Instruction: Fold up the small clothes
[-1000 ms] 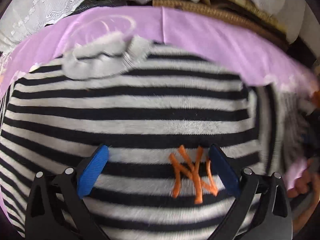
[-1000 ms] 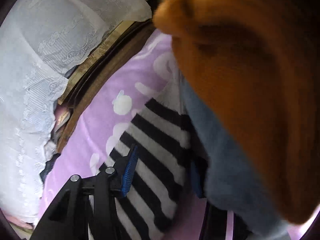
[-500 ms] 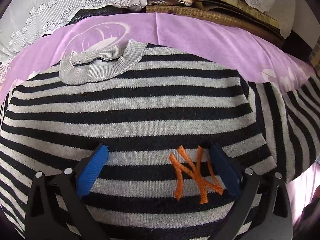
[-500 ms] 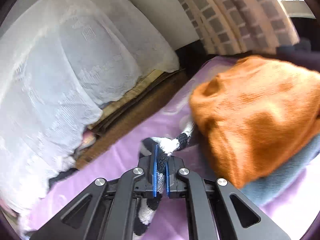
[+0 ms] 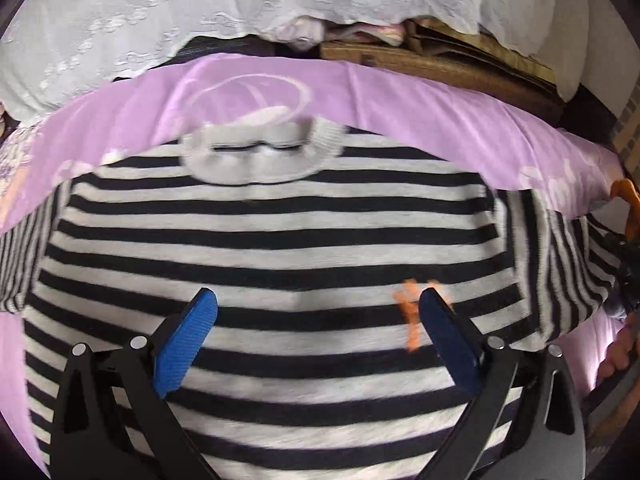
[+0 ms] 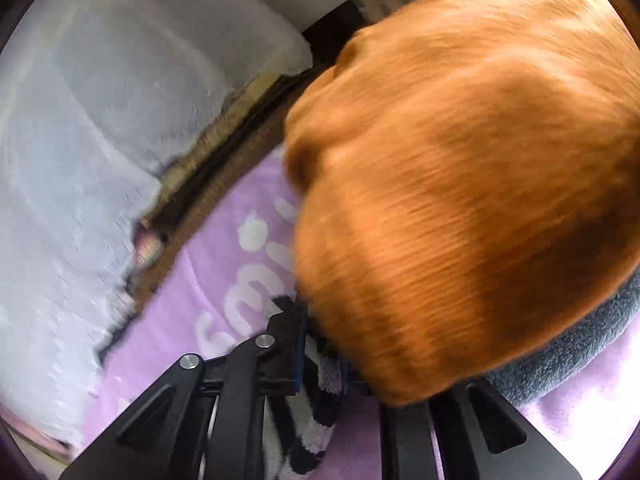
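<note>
A black-and-grey striped sweater (image 5: 280, 240) with a grey collar (image 5: 260, 160) and an orange logo (image 5: 412, 312) lies front up on a purple sheet (image 5: 420, 108). My left gripper (image 5: 316, 332) is open and empty just above the sweater's chest. The sweater's right sleeve (image 5: 568, 264) runs to the right edge. In the right wrist view my right gripper (image 6: 320, 356) holds the striped sleeve end (image 6: 320, 404) between its blue pads. An orange knit garment (image 6: 460, 184) hides the right finger, so I cannot tell how far the jaws stand apart.
A grey-blue fleece (image 6: 560, 360) lies under the orange garment on the purple sheet (image 6: 224, 280). White lace fabric (image 5: 160, 20) and brown folded items (image 5: 440, 60) lie along the far side. A hand (image 5: 616, 356) shows at the right edge.
My right gripper, shut on the sleeve end half a second ago, has moved in close against the orange garment. The left view has shifted left over the sweater, with both sleeves now showing.
</note>
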`<state>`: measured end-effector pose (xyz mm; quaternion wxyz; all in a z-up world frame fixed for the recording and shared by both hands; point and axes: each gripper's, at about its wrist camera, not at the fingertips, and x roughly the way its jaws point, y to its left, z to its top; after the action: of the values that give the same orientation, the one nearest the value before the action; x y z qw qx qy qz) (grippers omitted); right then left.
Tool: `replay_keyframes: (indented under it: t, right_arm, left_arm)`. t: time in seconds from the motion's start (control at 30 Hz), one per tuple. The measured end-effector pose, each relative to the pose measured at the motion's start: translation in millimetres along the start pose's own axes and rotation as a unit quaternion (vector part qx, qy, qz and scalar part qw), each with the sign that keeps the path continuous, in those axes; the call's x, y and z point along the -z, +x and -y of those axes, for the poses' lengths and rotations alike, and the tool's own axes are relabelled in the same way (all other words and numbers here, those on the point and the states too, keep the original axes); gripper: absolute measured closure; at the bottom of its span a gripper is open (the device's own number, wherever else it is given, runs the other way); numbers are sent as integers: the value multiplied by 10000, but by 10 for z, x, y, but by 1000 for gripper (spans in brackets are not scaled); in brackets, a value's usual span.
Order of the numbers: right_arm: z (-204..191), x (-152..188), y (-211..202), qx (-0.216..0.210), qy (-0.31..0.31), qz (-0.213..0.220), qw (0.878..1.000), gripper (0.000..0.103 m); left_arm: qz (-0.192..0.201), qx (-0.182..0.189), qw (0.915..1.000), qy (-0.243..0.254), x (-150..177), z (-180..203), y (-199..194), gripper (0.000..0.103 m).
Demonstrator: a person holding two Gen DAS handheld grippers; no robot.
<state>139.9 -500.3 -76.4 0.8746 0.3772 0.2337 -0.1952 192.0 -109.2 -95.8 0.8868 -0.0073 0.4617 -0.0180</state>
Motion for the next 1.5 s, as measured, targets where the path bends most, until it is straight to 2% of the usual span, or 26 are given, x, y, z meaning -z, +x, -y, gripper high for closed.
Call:
replay_keyframes:
  t: [0.07, 0.1, 0.13, 0.3, 0.5, 0.67, 0.87, 1.07, 1.2, 1.5]
  right_arm:
    - [19, 3, -51, -144, 7, 62, 9999, 96]
    - [6, -8, -77, -230, 4, 95, 9997, 96]
    - [-33, -10, -114, -315, -66, 146, 9994, 96]
    - [-185, -45, -245, -425, -324, 288, 9982, 96]
    - [-322, -66, -318, -667, -432, 271, 9965, 96]
    - [-601, 16, -436, -833, -865, 402, 9919, 96]
    - [-908, 159, -558, -1063, -1389, 429, 9836, 96]
    - [-1245, 358, -699, -1334, -1946, 446, 9707, 96]
    - [-1479, 531, -773, -1500, -2266, 434, 9614, 96]
    - [-1895, 863, -868, -1710, -2686, 385, 9472, 96]
  left_arm:
    - [-261, -65, 9996, -59, 46, -115, 132, 5]
    - [-521, -86, 9984, -203, 87, -194, 274, 5]
    - [-583, -42, 9979, -272, 101, -221, 322, 4]
    - [-452, -148, 9988, -94, 109, -160, 271, 4]
    - [-570, 151, 9976, -364, 65, -276, 231, 4]
    - [-453, 75, 9981, -399, 51, -423, 70, 4]
    - [-350, -88, 9975, -615, 76, -869, -163, 4]
    - [-305, -412, 9938, -984, 149, -1504, -230, 4]
    - [-396, -244, 9862, -1587, 145, -1856, -191, 5]
    - [-346, -182, 9891, -1420, 146, -1784, -269, 5]
